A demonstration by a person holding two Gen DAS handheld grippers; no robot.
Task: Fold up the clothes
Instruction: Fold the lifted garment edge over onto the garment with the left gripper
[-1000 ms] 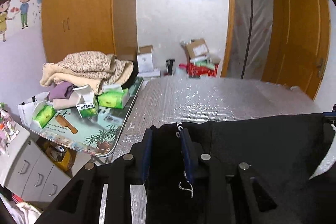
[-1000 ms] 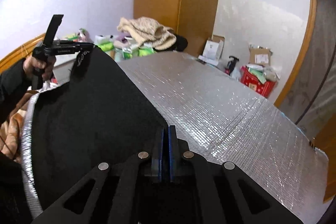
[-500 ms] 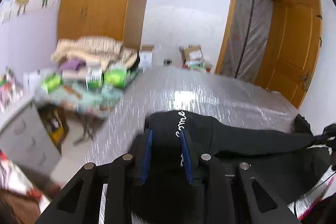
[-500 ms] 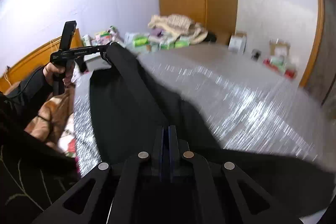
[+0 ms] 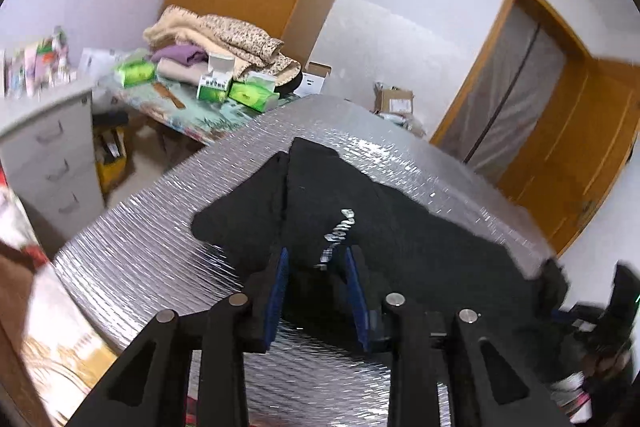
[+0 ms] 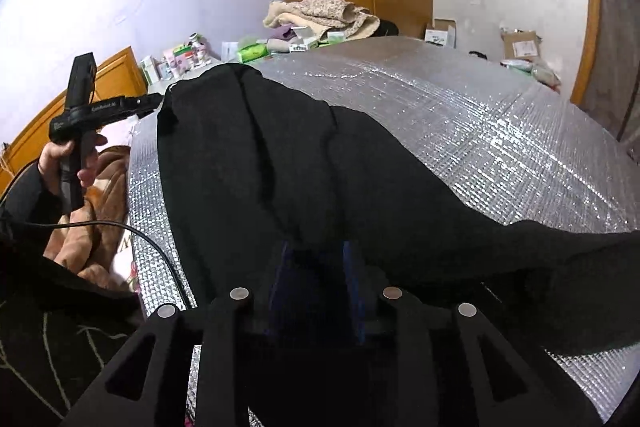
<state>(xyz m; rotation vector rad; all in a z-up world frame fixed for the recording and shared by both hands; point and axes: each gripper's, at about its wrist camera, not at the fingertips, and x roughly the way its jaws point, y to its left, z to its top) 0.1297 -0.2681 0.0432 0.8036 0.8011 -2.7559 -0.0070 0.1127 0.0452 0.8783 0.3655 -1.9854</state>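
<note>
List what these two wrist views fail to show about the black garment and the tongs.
- Black garment, right wrist view: its near edge is lost behind the right tongs; whether the pads touch cloth cannot be told.
- White lettering, left wrist view: too blurred to read.
- Left tongs: the jaws have just been opening, cloth lies between them.
- Garment type: folds hide it.

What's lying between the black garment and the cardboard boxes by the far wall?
Only bare silver quilted foil surface lies between the black garment and the cardboard boxes, seen in the right wrist view.
</note>
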